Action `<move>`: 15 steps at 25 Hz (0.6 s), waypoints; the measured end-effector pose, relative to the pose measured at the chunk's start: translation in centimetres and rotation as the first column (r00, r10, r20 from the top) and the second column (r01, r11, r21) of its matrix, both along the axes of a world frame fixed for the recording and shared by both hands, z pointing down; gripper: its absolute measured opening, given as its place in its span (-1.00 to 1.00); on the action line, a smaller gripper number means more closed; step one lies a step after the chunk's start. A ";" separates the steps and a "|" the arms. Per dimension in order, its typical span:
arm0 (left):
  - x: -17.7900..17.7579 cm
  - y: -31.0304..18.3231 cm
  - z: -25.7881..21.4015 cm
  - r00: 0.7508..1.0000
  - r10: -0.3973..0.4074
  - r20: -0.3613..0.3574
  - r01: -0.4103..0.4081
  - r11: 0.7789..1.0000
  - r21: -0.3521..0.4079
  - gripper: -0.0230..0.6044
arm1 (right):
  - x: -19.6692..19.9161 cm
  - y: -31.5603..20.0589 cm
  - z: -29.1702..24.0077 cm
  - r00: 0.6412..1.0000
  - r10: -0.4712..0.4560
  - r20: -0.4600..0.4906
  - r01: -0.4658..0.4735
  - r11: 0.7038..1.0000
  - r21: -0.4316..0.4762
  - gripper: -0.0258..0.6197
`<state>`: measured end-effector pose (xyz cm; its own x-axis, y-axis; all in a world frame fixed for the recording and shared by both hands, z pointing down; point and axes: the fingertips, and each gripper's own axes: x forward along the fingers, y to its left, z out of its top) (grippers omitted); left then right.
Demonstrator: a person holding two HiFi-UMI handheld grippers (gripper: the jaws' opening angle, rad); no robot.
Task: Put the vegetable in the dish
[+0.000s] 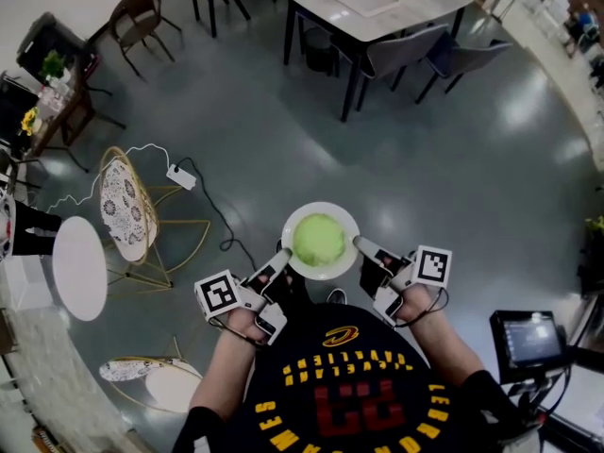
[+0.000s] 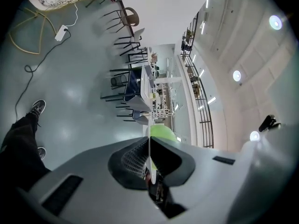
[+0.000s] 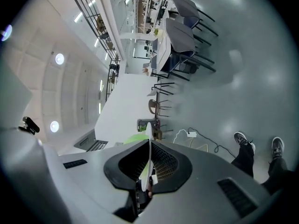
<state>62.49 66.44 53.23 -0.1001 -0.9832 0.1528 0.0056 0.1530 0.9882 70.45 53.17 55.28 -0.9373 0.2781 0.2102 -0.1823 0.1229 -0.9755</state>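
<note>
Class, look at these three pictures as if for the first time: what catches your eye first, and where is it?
At the centre of the head view, a round white dish carrying a pale green rounded vegetable is held up over the glossy grey floor. The left claw and the right claw each pinch its rim, from opposite sides.

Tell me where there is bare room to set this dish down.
The round white table, at the left beside the gold wire chair, is bare. The dining table ahead of the dish has bare top near its right end. A cable and a power strip crowd the floor beside that chair.
</note>
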 end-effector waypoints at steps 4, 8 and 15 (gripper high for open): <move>-4.6 -0.8 -0.1 1.000 0.019 0.003 -0.019 1.000 0.009 -0.89 | -3.9 -0.6 -0.1 1.000 0.030 -0.001 -0.030 0.999 0.015 -0.87; -9.5 -2.1 -1.4 0.998 0.064 0.028 -0.065 0.997 0.029 -0.89 | -8.7 -1.6 -1.4 0.997 0.070 0.017 -0.070 0.997 0.024 -0.87; -18.5 -3.2 -2.2 0.994 0.108 0.011 -0.108 0.993 0.037 -0.89 | -16.9 -2.3 -2.0 0.993 0.116 -0.005 -0.115 0.993 0.027 -0.87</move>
